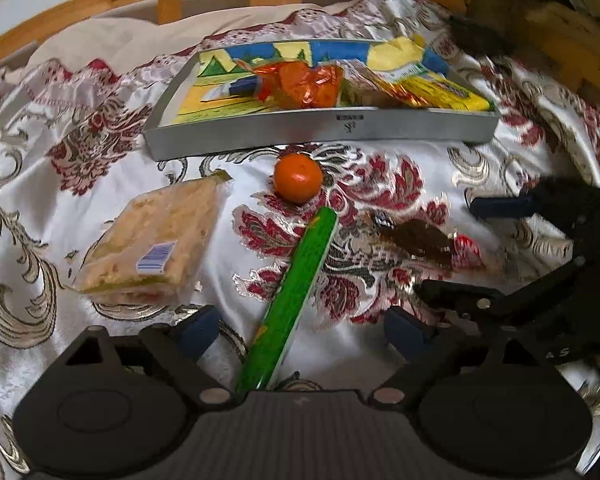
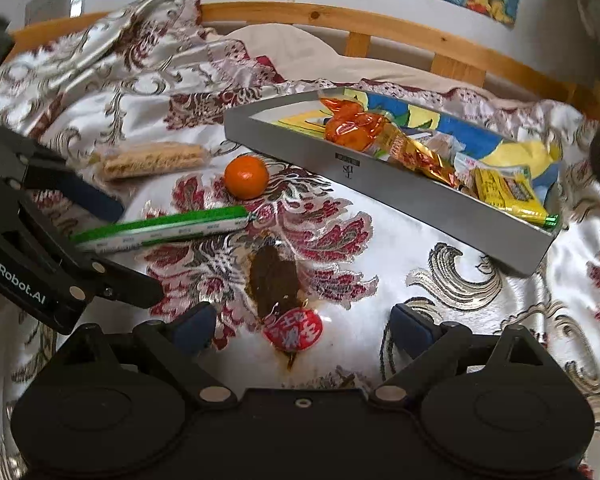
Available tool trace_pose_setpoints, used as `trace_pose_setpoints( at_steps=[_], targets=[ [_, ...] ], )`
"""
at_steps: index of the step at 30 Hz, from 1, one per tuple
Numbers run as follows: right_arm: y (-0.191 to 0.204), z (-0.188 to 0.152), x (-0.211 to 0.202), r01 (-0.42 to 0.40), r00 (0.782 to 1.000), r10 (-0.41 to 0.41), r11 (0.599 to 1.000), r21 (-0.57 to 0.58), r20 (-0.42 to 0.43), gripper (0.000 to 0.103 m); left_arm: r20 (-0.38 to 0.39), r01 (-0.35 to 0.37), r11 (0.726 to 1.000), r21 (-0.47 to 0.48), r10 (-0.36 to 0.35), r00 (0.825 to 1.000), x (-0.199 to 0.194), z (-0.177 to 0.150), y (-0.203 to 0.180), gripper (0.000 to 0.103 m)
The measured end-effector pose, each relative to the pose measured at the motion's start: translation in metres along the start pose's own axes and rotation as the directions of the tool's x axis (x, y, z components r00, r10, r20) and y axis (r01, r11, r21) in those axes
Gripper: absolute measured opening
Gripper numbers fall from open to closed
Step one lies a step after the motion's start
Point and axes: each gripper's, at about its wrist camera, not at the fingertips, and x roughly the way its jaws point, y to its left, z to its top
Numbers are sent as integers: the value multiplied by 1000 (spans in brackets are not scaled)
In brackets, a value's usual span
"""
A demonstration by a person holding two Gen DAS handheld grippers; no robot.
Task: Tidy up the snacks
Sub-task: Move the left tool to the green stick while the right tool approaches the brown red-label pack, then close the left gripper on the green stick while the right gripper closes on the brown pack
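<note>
Left wrist view: left gripper [image 1: 300,326] has its jaws wide around the green stick [image 1: 290,300] on the bed, not gripping. It looks light and stiff, with slick wrap; pinch mid-length.

Right wrist view: right gripper [image 2: 302,328], jaws wide and empty, straddles the brown pouch [image 2: 278,286]: soft, crinkly; grip its middle. Tray [image 2: 380,178] lies beyond.

Green stick pack [image 1: 296,300] lies between the left tongs' [image 1: 300,330] spread jaws, untouched
</note>
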Motion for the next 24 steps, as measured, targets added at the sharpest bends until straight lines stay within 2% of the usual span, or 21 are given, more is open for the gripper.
trace_pose_setpoints(
  at_steps=[6,8,12,14,16,22,24],
  targets=[
    [5,-1,2,-37,999,38,999,-20,8,75,-21,19,997,-71,-21,1000,1,5,12,75],
    [5,-3,2,-52,999,52,999,-8,11,73,-26,24,997,-76,-26,999,1,5,13,65],
    [4,-3,1,-62,998,62,998,19,10,68,-37,37,997,-64,-40,999,1,5,10,54],
    [4,-3,1,-60,998,60,998,22,8,67,-43,34,998,-58,-37,998,1,5,9,43],
    [5,-2,0,-52,999,51,998,22,5,66,-50,42,997,-67,-46,998,1,6,10,38],
    [12,-1,0,-8,1000,8,1000,12,-6,62,-70,46,994,-100,-53,996,0,5,11,25],
    [12,-1,-1,1,1000,-1,1000,26,-15,61,-80,65,991,-121,-75,994,-1,5,13,23]
  ],
)
